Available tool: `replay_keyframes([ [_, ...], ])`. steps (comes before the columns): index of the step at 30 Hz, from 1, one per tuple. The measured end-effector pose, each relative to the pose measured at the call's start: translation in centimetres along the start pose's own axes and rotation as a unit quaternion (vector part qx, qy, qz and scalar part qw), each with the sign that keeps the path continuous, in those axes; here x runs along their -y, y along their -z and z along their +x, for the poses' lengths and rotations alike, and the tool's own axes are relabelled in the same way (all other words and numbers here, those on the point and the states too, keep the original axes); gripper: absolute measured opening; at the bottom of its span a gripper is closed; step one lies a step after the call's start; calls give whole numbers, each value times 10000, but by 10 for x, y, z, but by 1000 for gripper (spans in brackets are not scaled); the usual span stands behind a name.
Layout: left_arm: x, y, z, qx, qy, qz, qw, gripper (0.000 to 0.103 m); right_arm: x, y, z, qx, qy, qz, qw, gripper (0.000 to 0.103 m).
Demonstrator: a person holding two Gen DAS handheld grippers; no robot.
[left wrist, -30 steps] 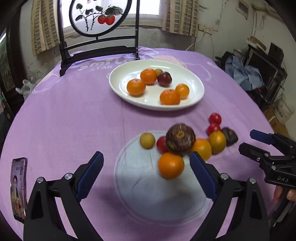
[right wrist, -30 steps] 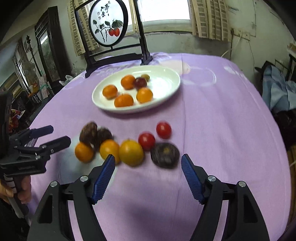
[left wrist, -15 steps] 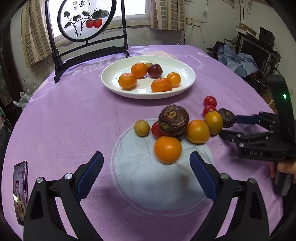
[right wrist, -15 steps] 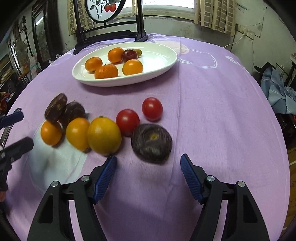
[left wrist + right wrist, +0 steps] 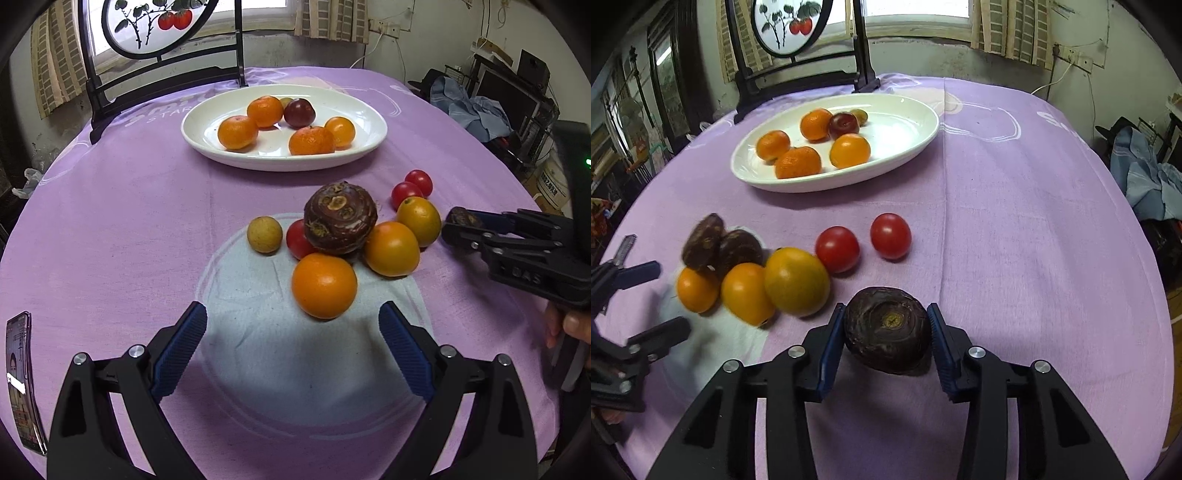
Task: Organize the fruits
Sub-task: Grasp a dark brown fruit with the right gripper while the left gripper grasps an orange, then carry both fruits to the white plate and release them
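Since the earlier frame, the right tongs [image 5: 886, 334] have been closed onto the dark fruit [image 5: 887, 328], bottom centre; left tongs [image 5: 291, 350] are spread empty. Grip should be firmed before lifting.

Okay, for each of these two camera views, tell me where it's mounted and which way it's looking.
Left wrist: sits on the left gripper, looking down over its open blue fingers at an orange; a hand holds the other gripper at right.
Right wrist: sits on the right gripper, whose jaws have just been closing on a dark fruit.
Shared: white plate, two red tomatoes, purple tablecloth.
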State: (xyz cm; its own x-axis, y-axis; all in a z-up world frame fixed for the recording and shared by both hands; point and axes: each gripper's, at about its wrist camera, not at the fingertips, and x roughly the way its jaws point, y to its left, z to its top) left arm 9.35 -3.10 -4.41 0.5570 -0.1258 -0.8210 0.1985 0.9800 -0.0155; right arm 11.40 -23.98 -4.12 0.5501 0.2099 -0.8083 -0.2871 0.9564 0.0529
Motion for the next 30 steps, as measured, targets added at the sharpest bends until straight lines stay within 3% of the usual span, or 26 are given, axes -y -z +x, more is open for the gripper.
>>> replay_keyframes([
  [4,-2,-5,9,-37,-231,-98,9997,92,-6,12,-14,100,-161,-30,9998,44],
  [8,-4,-8,19,-220,-131,-257,9993,82,-11,22,-28,185,-283,-64,9994,44],
  [13,-4,-11,25,-244,-145,-434,9987,77,-18,30,-35,181,-378,-118,9991,44],
  [16,0,-12,22,-156,65,-344,9993,54,-22,35,-36,144,-438,-138,9988,44],
  [17,2,-12,21,-149,162,-290,9993,41,-23,36,-37,141,-439,-136,9988,44],
  [18,5,-12,20,-152,223,-235,9994,39,-23,37,-38,137,-438,-134,9989,44],
  [25,5,-2,9,-159,153,-203,9996,39,-29,42,-48,189,-486,-109,9986,44],
  [30,-2,3,-15,42,179,-182,9997,38,-35,44,-54,218,-507,-158,9984,44],
])
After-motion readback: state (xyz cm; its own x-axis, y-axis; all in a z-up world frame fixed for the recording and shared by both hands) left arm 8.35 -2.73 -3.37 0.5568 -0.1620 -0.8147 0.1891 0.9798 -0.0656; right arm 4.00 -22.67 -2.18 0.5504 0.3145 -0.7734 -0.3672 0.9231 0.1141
